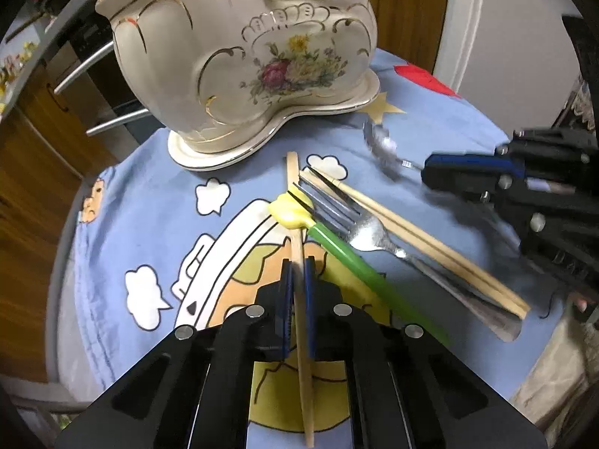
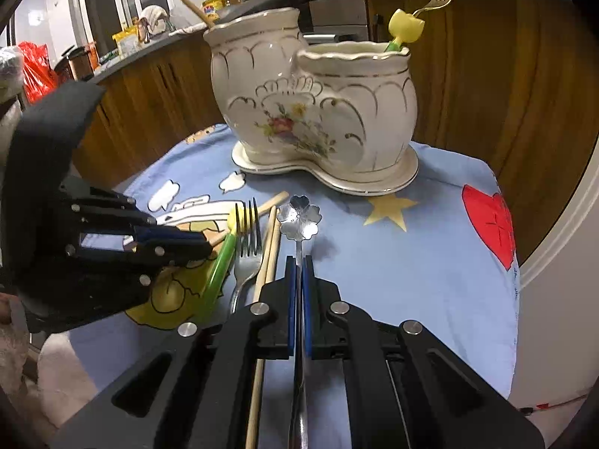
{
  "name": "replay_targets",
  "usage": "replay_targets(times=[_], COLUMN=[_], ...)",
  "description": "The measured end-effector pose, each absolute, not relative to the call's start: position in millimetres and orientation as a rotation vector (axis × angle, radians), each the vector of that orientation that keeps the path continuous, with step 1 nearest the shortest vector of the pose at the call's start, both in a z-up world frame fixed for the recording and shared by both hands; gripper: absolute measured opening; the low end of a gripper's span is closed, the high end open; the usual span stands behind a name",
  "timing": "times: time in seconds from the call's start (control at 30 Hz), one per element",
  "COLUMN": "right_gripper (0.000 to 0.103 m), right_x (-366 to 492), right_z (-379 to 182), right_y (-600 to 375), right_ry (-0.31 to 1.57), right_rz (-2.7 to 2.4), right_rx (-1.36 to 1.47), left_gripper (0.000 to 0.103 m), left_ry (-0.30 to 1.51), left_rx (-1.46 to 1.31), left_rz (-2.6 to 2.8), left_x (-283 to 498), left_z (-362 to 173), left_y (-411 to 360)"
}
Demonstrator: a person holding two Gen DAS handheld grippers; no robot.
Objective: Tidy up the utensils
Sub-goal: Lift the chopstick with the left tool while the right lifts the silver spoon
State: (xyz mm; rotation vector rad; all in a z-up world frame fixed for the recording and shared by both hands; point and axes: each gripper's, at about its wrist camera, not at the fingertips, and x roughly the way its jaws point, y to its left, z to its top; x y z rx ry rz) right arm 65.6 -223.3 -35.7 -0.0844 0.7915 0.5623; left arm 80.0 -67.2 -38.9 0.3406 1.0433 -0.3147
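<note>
Pinching a single chopstick (image 1: 299, 292) near mid-length, my left gripper (image 1: 298, 273) tilts steeply down in front of the ceramic holder (image 1: 239, 60); the stick is light, stiff and likely to pivot, so I judge a firm grip wise. Farther right of the holder's front, my right gripper (image 2: 298, 273) is clamped on the flower spoon (image 2: 299, 217), thin-handled and slippery, angled downward.

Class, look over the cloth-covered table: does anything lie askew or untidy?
Yes. The loose utensils are jumbled: the green-handled fork lies across a single chopstick, beside a steel fork and a chopstick pair, all outside the ceramic holder.
</note>
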Motion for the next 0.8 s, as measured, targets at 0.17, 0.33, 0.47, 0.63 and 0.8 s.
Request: replay_targets(times=[0.17,0.33,0.47,0.63,0.8], right_gripper=[0.003,0.003,0.003,0.003,0.003], right_x=[65,62,61,59,56], right_z=[-31,-25,-23,-19,-10], right_y=[-230,-228,-227,-226,-236], right_ry=[0.772,0.732,0.709,0.677,0.598], right_rz=[0.577,0.588,0.584,0.585,0.584], right_rx=[-0.048,-0.024,-0.017,-0.012,0.036], left_gripper=[0.007,0.007,0.007,0.007,0.007], left_ry=[1.036,1.033,0.991,0.873,0.653], left_rx=[0.345,0.326,0.331,0.266,0.067], left_rz=[-0.281,-0.256,-0.190,-0.112,-0.173], left_x=[61,41,33,29,16], left_z=[-37,-34,-26,2,32], left_y=[-54,-32,-16,7,25])
